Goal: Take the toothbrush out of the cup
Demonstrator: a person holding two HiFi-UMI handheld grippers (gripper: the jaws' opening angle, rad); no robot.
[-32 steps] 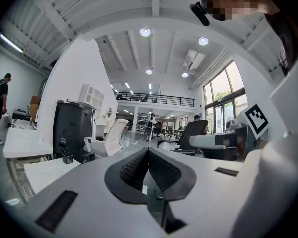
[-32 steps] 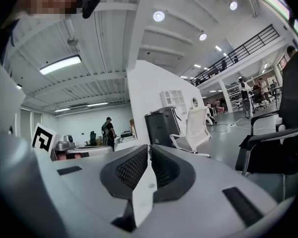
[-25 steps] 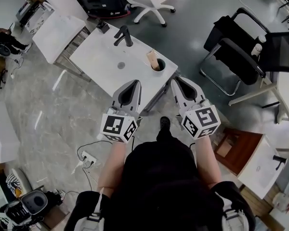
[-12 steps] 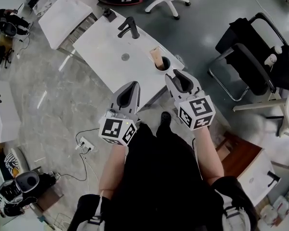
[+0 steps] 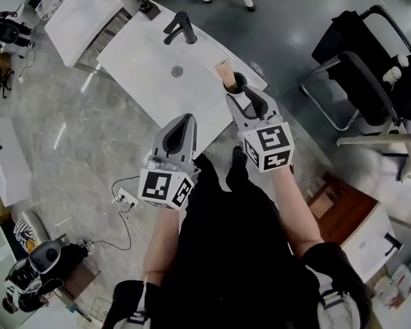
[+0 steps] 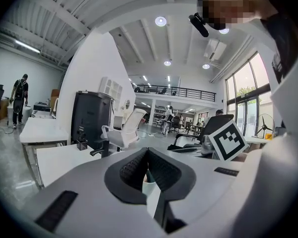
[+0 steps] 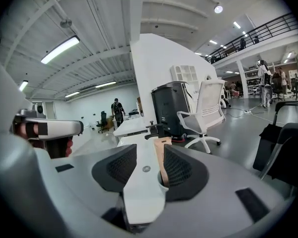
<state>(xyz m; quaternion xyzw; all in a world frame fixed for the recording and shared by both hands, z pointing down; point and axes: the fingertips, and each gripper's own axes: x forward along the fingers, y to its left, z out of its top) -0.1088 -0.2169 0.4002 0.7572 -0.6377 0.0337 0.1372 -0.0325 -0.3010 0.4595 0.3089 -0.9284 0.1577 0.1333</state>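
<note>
A tan, boxed toothbrush stands tilted in a dark cup at the near right corner of the white table. My right gripper hovers just short of the cup, its jaws opening. In the right gripper view the toothbrush and the cup's rim lie ahead between the parted pads of that gripper, closer to the right pad, and nothing is gripped. My left gripper hangs off the table's near edge, shut and empty.
A black faucet and a round drain sit on the table. A second white table stands behind it at the left. Black chairs are at the right, and a power strip lies on the floor.
Both grippers have come down and forward toward the table. The right one has closed in on the cup and its jaws have spread apart; the left stays shut.
</note>
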